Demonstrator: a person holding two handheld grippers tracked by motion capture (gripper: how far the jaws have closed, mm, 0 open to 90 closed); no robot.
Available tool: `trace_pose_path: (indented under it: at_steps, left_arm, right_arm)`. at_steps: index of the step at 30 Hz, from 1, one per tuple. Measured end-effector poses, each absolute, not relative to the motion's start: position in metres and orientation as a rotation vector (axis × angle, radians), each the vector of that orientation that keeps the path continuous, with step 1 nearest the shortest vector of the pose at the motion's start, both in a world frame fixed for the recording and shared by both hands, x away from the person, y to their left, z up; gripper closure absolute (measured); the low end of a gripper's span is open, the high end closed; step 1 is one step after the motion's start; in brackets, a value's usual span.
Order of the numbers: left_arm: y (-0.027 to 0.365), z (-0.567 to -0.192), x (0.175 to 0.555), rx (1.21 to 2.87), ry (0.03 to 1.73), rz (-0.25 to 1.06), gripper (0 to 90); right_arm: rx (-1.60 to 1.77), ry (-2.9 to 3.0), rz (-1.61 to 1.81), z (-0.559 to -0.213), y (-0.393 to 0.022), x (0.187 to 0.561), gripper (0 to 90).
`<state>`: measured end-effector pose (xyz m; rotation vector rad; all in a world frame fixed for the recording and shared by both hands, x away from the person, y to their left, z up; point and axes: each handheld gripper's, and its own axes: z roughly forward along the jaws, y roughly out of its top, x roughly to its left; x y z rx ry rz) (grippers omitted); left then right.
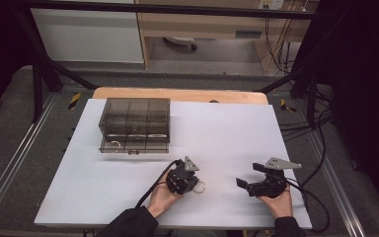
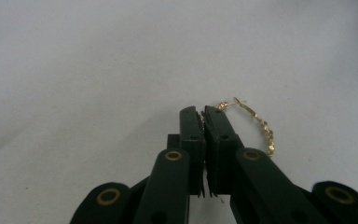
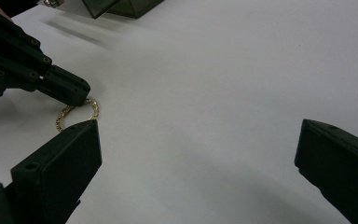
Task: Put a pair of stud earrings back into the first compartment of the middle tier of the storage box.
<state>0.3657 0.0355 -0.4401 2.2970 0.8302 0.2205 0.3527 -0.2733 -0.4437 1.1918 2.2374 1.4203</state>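
A thin gold bracelet [image 1: 201,187] lies on the white sheet [image 1: 227,133] near the front edge. My left gripper [image 1: 196,185] points down at it, and its jaws are shut on the bracelet's near part. In the left gripper view the jaws of the left gripper [image 2: 202,112] meet at the tips, with the gold bracelet [image 2: 263,126] curving out to the right. The right gripper [image 1: 250,176] rests to the right, open, with nothing between its jaws. Its own view, between the wide jaws of the right gripper [image 3: 198,128], takes in the bracelet [image 3: 93,105] and the left gripper [image 3: 77,93] pinching it.
A smoky see-through drawer box [image 1: 134,126] stands at the back left of the sheet, with a small pale ring-like item [image 1: 112,144] in its lower left drawer. Its corner, the box [image 3: 121,7], appears at the top of the right gripper view. Cables trail from both grippers.
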Motion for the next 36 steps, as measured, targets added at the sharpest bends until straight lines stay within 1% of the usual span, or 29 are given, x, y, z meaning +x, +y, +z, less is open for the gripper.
trace_pose_path:
  at_steps: [16,36]
  left_arm:
    - [0.052,-0.423,0.361,2.274,0.807,0.229,86.1]
    - [0.097,-0.406,0.362,2.240,0.856,0.261,86.1]
  right_arm:
    - [1.195,2.239,1.418,-0.444,-0.273,0.353,1.0]
    - [1.198,2.237,1.418,-0.444,-0.273,0.352,1.0]
